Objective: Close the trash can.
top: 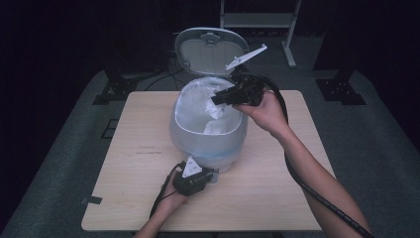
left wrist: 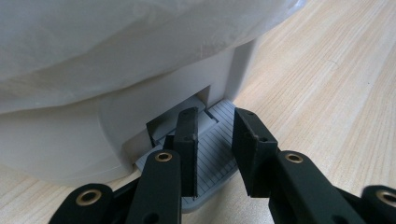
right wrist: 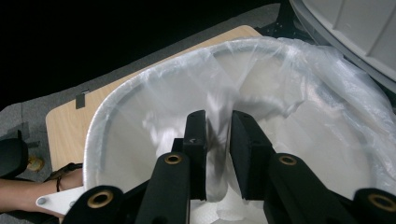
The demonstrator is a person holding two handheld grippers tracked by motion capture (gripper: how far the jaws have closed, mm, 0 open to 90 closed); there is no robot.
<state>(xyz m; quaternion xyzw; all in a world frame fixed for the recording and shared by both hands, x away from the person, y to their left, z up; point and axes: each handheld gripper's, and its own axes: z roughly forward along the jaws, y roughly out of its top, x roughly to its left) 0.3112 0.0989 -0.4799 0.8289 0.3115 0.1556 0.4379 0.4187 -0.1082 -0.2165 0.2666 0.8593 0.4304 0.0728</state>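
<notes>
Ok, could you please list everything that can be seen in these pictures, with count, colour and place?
table: one, light wood, centre of the high view
pedal bin: one, pale grey, standing mid-table
lid: one, pale grey, raised open at the bin's far side
liner: one, translucent white, inside the bin and folded over its rim
pedal: one, grey, ribbed, at the bin's near base
small tab: one, dark, table's near left edge
frame: one, white, behind the table
floor: grey carpet, around the table
left gripper: one, black, jaws over the pedal
right gripper: one, black, inside the bin, liner fold between its jaws
hands: two, left, right
</notes>
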